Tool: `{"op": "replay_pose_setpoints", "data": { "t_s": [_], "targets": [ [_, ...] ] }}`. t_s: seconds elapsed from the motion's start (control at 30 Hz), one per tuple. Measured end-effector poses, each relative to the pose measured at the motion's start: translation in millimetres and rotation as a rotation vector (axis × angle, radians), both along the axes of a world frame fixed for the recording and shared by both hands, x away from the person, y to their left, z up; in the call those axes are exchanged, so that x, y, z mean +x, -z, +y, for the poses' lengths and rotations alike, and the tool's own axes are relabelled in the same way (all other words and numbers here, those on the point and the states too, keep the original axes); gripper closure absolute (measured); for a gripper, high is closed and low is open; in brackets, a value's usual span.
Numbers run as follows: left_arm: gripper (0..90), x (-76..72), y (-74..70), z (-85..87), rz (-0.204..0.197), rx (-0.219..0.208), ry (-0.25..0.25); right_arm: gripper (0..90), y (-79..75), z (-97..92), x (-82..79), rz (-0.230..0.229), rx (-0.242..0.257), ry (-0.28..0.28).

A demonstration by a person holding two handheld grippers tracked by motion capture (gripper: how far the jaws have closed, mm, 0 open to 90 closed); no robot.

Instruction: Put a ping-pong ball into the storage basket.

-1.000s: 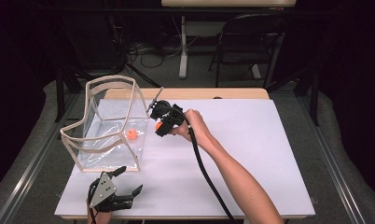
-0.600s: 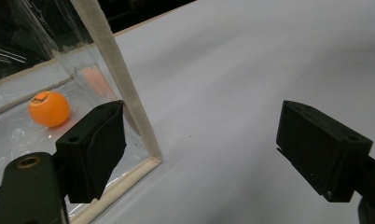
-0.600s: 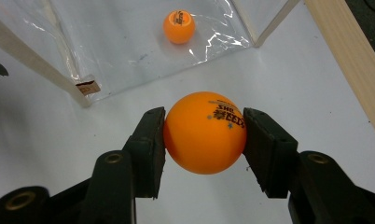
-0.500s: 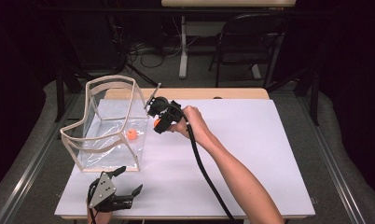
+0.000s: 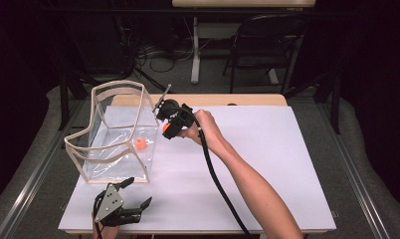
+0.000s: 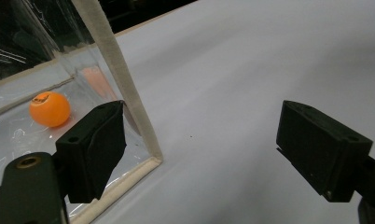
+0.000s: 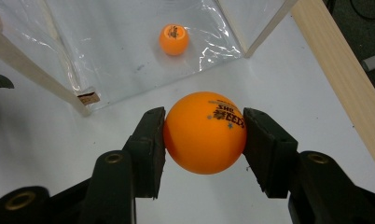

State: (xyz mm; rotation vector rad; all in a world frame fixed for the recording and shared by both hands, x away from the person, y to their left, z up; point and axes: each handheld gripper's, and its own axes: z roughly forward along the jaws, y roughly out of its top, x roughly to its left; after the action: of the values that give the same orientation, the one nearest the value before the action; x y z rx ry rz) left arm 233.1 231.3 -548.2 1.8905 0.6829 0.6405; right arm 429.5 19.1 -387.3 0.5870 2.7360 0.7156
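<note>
orange ping-pong ball [image 7: 205,132] sat clamped between the jaws of the right gripper [image 7: 204,140], pads pressing on both of its sides; in the high view that gripper [image 5: 169,122] was held just beside the clear bag [image 5: 117,144], near the bag's upper right edge and above the white table [image 5: 267,164]. a second orange ball [image 5: 140,145] already lay on the floor of the bag, well apart from the held one. bag stood upright, open at the top, its walls of clear film framed by pale fabric trim [image 6: 118,74]. left gripper [image 5: 122,205] rested low at the near edge of the table, in front of the bag, jaws standing wide apart with nothing between them; from its own view one jaw lay close against the bag's near corner, touching or not could not be told. step in hand judged to be the carry of the held ball toward the bag's mouth. next move would likely call for lifting the ball over the rim, centring it above the opening, then parting the jaws so it dropped inside. the light bag could shift if the trim was knocked.
</note>
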Motion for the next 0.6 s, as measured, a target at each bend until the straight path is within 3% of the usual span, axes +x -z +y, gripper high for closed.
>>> {"op": "replay_pose_setpoints", "data": {
  "t_s": [0.6],
  "targets": [
    [15.7,0.0,-0.1,-0.1,-0.002,-0.001,0.001,50.5,-11.4,1.5,-1.6,-0.031,0.029,0.009]
  ]
}}
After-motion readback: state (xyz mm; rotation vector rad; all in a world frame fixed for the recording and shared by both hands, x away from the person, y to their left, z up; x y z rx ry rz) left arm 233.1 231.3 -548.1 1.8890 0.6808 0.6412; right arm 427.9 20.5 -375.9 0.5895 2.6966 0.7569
